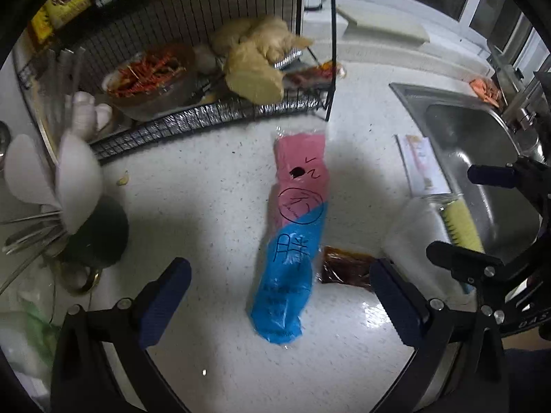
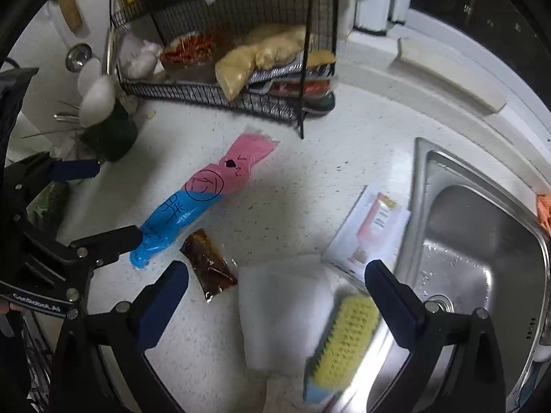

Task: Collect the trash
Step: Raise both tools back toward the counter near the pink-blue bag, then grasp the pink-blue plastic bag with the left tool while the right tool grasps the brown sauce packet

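The left gripper stands wide open and empty, its blue pads either side of the wrapper, a pink and blue plastic sleeve lying flat on the counter. The right gripper is also spread wide with nothing held, over a white cloth and a yellow brush at the rim of the sink.

Just right of the wrapper lies a brown sauce packet, plain from the right wrist but half hidden behind a finger in the left view. A leaflet lies between the wrapper and the sink; the left view shows only a strip of it. Beyond the wrapper stands a wire rack holding ginger and a bowl of red chillies. Left of the wrapper, a dark cup holds white spoons, blurred in the left view. Print on the wrapper is too blurred to read. The rack's upper shelf is cut off in both views.
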The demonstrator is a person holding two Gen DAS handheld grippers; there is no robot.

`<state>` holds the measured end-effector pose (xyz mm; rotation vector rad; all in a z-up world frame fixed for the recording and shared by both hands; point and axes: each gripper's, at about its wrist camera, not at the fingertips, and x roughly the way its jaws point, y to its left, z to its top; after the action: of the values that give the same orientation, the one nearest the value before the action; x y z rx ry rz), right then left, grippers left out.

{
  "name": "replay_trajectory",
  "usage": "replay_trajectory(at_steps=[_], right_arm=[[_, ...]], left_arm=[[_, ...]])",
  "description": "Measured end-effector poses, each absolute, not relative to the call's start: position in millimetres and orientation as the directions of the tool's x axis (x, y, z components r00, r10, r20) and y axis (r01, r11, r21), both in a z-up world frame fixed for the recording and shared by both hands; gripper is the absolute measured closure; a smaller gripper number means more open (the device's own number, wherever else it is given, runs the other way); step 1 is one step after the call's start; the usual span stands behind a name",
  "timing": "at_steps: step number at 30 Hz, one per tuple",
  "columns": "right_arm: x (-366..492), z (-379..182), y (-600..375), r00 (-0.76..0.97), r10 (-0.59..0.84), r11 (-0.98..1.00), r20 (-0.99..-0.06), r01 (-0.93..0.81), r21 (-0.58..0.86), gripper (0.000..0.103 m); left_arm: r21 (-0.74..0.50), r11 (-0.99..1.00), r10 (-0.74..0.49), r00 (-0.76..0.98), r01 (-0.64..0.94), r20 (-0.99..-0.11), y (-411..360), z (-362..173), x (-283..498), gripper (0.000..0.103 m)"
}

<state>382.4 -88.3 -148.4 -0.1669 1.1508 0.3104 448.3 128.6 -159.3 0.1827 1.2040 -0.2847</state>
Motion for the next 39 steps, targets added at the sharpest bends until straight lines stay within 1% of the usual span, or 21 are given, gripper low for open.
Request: replay_trajectory(at_steps=[2,3,11,13,15,19,20,22,23,24,26,30,35,39], right_arm=[[387.6,-156.5,-85.7,0.349,0.153,0.944,-0.925,-0.328,0.032,0.0],[389.4,-160.1,-85.1,0.339,0.149,0.944,-0.929,-0.329,0.032,0.0],[406.3,-174.0,-90.3,0.294,0.132,0.952,-0.947,-0.303,0.039,0.0],[408.5,-175.8,-92.8,0.293,0.125,0.954,-0.948,-0.298,0.034,0.0],[409.2,-177.9,-96.8,0.289,0.122,0.957,-0.949,-0.289,0.035,0.0],[410.4,-178.8,-104.7,0.282,0.114,0.961,-0.953,-0.273,0.034,0.0],[410.2,-178.0,-106.4,0.285,0.111,0.962,-0.952,-0.272,0.031,0.0],[412.4,-177.0,-108.9,0.285,0.112,0.963,-0.952,-0.269,0.032,0.0],[412.4,-175.2,-110.3,0.288,0.111,0.963,-0.951,-0.266,0.032,0.0],[411.6,-173.3,-115.1,0.29,0.112,0.963,-0.95,-0.266,0.032,0.0],[412.1,-171.1,-115.3,0.295,0.115,0.962,-0.949,-0.272,0.032,0.0],[410.3,-164.1,-110.9,0.298,0.128,0.952,-0.946,-0.305,0.033,0.0],[406.1,-158.8,-94.2,0.297,0.151,0.925,-0.943,-0.379,0.029,0.0],[403.2,-161.7,-77.2,0.272,0.171,0.896,-0.947,-0.444,0.034,0.0]], left_arm=[[-0.036,0.946,-0.14,0.308,0.322,-0.941,129.8,-169.7,456.4,0.008],[-0.043,0.945,-0.143,0.294,0.323,-0.945,129.5,-175.4,461.0,0.009],[-0.045,0.932,-0.144,0.255,0.359,-0.956,119.0,-203.9,484.3,0.009],[-0.052,0.935,-0.146,0.25,0.35,-0.957,118.3,-210.8,489.2,0.015],[-0.064,0.939,-0.153,0.242,0.339,-0.958,118.3,-215.7,492.1,0.024],[-0.054,0.928,-0.152,0.239,0.37,-0.959,112.2,-223.8,492.4,0.03],[-0.051,0.926,-0.149,0.237,0.374,-0.96,111.6,-226.4,491.6,0.04],[-0.033,0.929,-0.135,0.254,0.37,-0.958,109.8,-226.4,489.1,0.051],[-0.042,0.932,-0.142,0.256,0.36,-0.956,110.9,-224.8,488.3,0.068],[-0.058,0.936,-0.152,0.253,0.346,-0.955,112.4,-223.7,488.2,0.082],[-0.07,0.947,-0.155,0.255,0.312,-0.954,117.5,-220.9,485.0,0.088],[-0.121,0.96,-0.19,0.272,0.251,-0.943,132.6,-206.8,467.4,0.089],[-0.153,0.974,-0.199,0.312,0.166,-0.929,158.6,-187.8,439.2,0.09],[-0.134,0.988,-0.151,0.326,0.073,-0.933,182.4,-184.6,414.7,0.09]])
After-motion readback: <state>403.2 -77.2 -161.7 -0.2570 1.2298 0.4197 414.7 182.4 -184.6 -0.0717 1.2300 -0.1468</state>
